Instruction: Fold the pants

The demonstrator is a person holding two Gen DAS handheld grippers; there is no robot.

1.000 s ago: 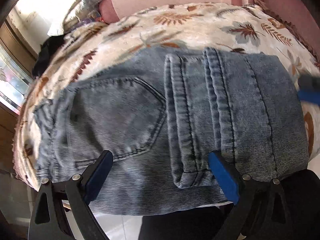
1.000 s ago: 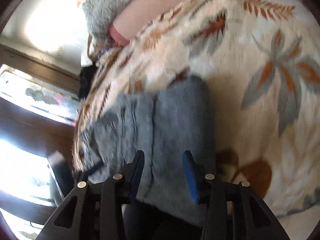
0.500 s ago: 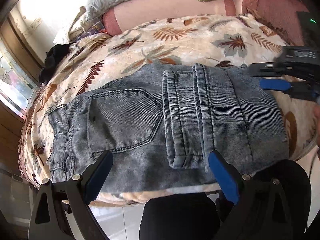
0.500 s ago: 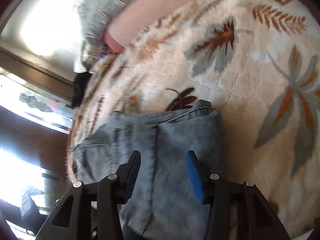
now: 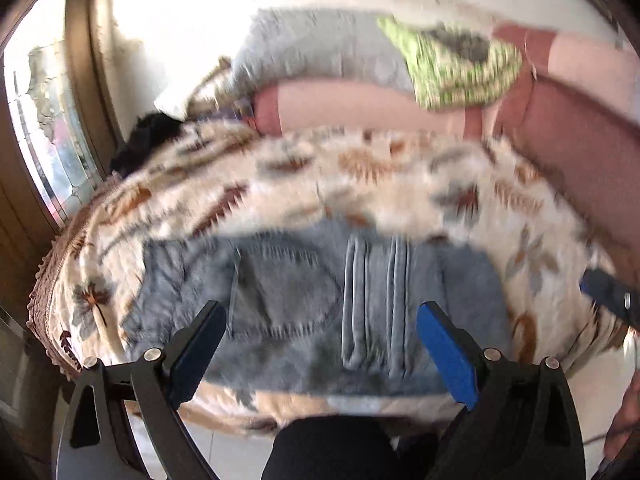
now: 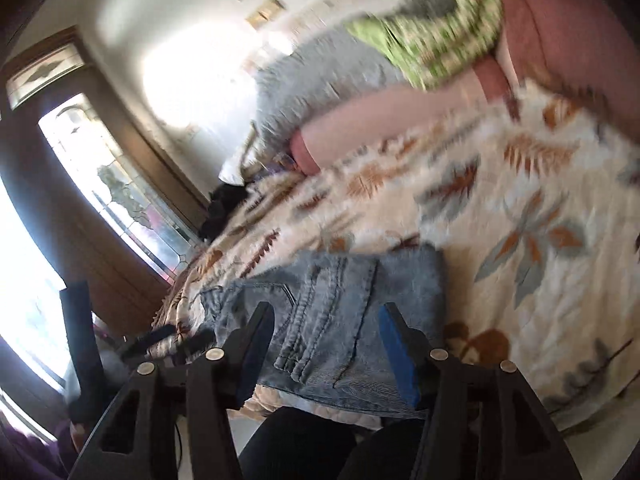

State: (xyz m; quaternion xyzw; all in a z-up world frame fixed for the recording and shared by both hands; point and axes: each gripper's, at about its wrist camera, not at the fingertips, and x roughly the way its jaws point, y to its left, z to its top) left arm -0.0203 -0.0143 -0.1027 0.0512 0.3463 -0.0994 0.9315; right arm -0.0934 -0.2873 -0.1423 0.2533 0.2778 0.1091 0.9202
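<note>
moved: both grippers have pulled back from the folded light-blue denim pants (image 5: 320, 312)
pants: near front edge of cream leaf-print blanket (image 5: 360, 184)
left gripper (image 5: 320, 356): jaws spread, empty
right gripper (image 6: 326, 354): jaws apart, empty

1. The place is a home, most likely a bedroom or a living room with a place to sleep.
2. A bed or couch carries a cream fleece blanket (image 5: 360, 184) printed with brown and grey leaves, edged with a fringe.
3. At its far side lie a pink bolster (image 5: 352, 108), a grey quilted cover (image 5: 320, 52) and a green patterned cloth (image 5: 452, 68).
4. Folded denim pants (image 6: 332, 320) lie on the blanket near its front edge.
5. A wooden door with patterned glass panes (image 6: 116, 196) stands at the left, bright with daylight, beside a plain pale wall (image 5: 200, 20).
</note>
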